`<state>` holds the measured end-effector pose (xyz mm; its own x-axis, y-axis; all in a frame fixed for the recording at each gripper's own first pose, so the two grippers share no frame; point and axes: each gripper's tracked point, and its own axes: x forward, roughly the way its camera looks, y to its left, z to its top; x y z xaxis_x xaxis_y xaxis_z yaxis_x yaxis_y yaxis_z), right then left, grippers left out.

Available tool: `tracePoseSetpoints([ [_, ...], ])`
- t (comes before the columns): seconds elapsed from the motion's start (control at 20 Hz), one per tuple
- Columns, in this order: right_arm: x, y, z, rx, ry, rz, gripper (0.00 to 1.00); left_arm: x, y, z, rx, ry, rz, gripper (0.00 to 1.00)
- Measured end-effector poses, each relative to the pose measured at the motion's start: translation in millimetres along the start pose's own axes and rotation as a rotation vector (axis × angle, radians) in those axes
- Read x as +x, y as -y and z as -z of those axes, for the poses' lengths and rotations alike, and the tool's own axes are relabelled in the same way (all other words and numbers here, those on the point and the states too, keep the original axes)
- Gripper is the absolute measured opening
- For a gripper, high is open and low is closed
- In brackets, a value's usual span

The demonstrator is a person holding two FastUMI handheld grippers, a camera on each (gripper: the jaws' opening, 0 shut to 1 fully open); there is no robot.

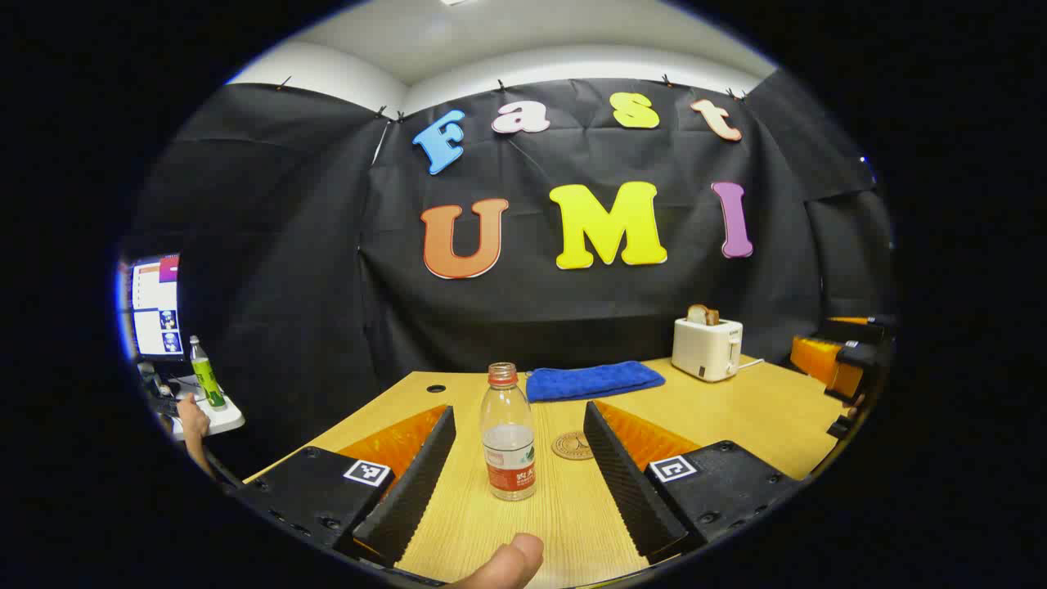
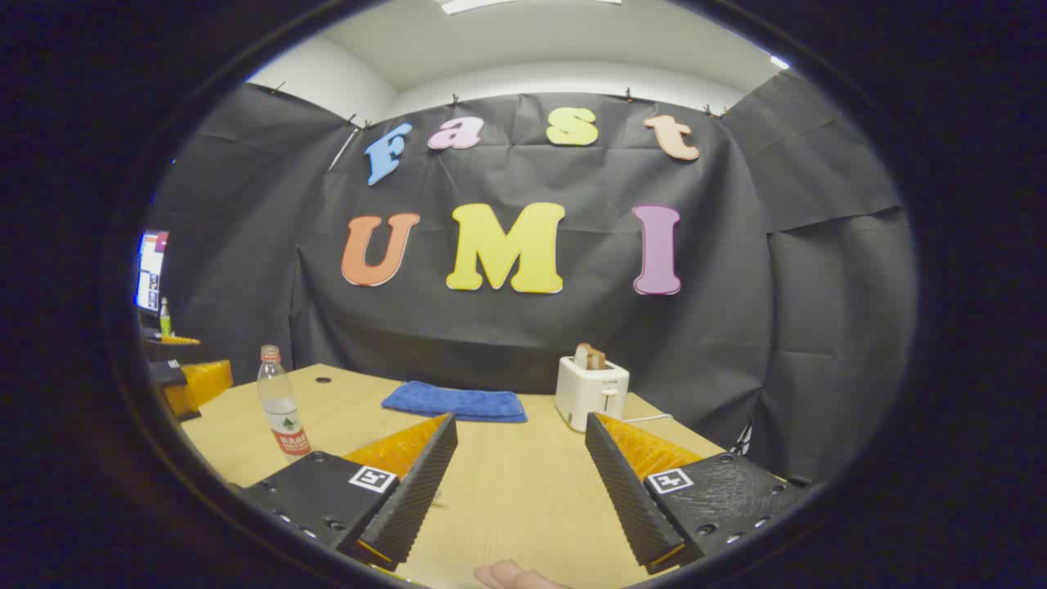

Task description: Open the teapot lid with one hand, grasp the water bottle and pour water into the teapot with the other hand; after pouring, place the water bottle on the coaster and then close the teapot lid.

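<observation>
I count one water bottle (image 1: 508, 438) standing upright between my left gripper (image 1: 514, 483)'s wide-spread fingers, untouched, one coaster (image 1: 572, 445) just beside it, one blue towel (image 1: 593, 380), one toaster (image 1: 707, 348); my right gripper (image 2: 518, 481) gapes wide over bare table (image 2: 515, 483)

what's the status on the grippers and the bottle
Left gripper open, clear plastic water bottle upright between its fingers, untouched. Right gripper open over bare table. Round brown coaster behind bottle.

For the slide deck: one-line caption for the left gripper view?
Left gripper open, framing an uncapped water bottle upright on the wooden table, coaster just behind it.
</observation>
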<state>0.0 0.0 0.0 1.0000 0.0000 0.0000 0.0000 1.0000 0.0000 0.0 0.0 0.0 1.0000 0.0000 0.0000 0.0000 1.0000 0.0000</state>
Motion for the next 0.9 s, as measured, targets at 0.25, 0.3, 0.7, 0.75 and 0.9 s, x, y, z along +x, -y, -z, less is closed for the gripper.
tracePoseSetpoints([
  [0.25, 6.4, 0.6, 9.9, 0.020, -0.041, -0.009, 0.95, 8.9, -15.9, 15.7, 0.013, -0.050, -0.054, 0.99],
  [0.3, 6.2, 0.3, 11.0, 0.021, -0.043, -0.009, 0.93, 9.6, -19.9, 17.0, 0.012, -0.053, -0.062, 0.99],
  [0.7, 13.7, -5.9, 18.5, 0.007, -0.048, -0.020, 0.95, 11.8, -13.9, 22.5, 0.003, -0.066, -0.033, 0.99],
  [0.75, 16.6, -8.2, 20.2, 0.004, -0.048, -0.024, 0.93, 13.3, -13.1, 23.7, 0.008, -0.070, -0.032, 0.99],
  [0.9, 29.9, -19.1, 30.2, 0.011, -0.039, -0.048, 0.95, 17.6, -12.5, 28.7, 0.011, -0.078, -0.030, 0.95],
])
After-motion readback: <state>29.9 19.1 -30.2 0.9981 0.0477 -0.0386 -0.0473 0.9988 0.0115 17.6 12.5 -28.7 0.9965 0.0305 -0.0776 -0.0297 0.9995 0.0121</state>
